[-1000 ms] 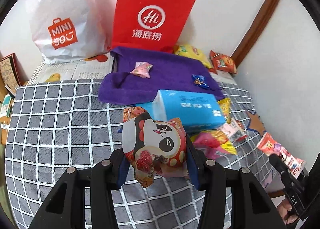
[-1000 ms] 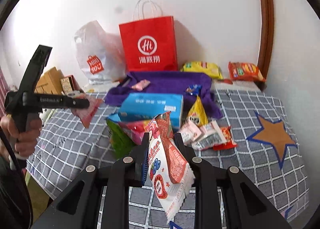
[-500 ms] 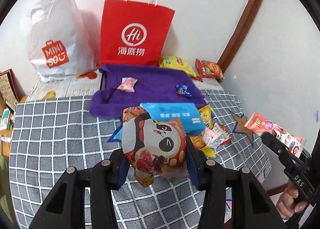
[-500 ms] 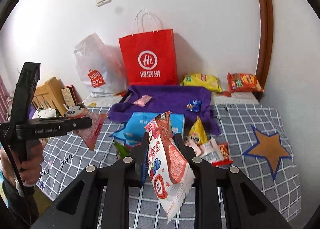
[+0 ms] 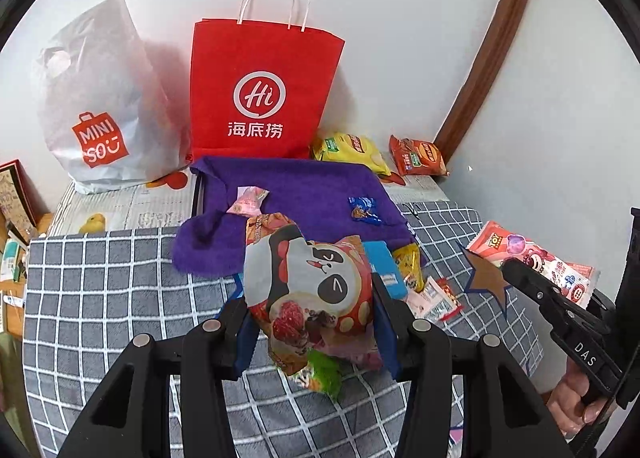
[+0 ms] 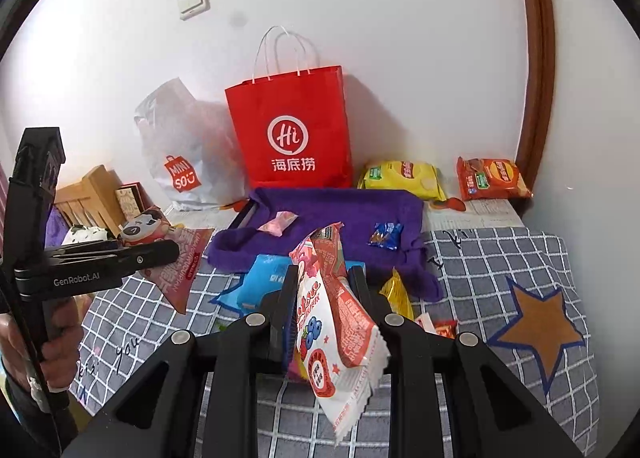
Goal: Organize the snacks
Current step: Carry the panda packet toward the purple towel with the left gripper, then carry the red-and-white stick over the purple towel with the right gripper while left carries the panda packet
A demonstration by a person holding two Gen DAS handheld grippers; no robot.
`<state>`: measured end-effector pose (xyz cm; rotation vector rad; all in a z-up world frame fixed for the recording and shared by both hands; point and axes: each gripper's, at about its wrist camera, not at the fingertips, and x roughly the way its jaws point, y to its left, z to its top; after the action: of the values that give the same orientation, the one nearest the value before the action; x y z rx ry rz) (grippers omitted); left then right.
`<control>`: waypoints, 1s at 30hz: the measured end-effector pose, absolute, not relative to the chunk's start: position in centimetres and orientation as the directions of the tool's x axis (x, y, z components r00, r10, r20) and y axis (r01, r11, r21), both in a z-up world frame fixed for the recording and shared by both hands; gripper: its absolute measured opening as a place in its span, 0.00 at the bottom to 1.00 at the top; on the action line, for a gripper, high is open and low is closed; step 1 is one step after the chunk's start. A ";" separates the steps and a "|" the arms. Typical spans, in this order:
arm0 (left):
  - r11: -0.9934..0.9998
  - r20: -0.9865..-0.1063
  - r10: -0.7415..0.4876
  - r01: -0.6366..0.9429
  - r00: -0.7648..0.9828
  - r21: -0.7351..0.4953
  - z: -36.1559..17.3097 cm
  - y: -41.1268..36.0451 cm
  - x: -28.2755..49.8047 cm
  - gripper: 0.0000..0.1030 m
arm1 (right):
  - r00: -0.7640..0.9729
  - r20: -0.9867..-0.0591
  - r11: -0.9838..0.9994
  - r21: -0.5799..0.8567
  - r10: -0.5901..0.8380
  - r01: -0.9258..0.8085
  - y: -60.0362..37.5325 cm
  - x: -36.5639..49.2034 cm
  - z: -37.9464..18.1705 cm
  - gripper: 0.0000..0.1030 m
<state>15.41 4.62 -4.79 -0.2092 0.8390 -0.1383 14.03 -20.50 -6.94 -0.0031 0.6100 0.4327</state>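
Both claws are squeezed shut on snacks: left gripper (image 5: 310, 322) holds the panda bag (image 5: 308, 290), right gripper (image 6: 324, 298) pinches the strawberry packet (image 6: 336, 334), above the checked blanket (image 6: 500, 258). Thin wrapper might slip and drop.

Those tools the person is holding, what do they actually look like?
Each is a matte black handheld frame. The left tool has two angular fingers with silver rivets at the joints and blue pads on their inner faces; side-on it reads "GenRobot.AI". The right tool has the same build, and its body shows the white letters "DAS". Each has a black grip. No sleeves clearly show.
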 end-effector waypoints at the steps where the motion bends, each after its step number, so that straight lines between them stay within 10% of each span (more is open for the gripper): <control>1: 0.971 -0.723 -0.203 0.040 0.660 -0.236 -4.8 4.6 15.8 0.46 | 0.735 -0.555 0.911 0.120 0.390 -0.394 -20.4 14.5 -6.9 0.23; 30: 0.981 -0.709 -0.178 0.065 0.682 -0.183 -5.7 5.4 28.6 0.46 | 0.706 -0.573 0.901 0.151 0.416 -0.408 -17.3 29.7 -6.5 0.23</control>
<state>28.58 5.43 -5.73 -0.1475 0.8093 -0.1370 29.69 -17.29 -6.45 0.0136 0.6399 0.4574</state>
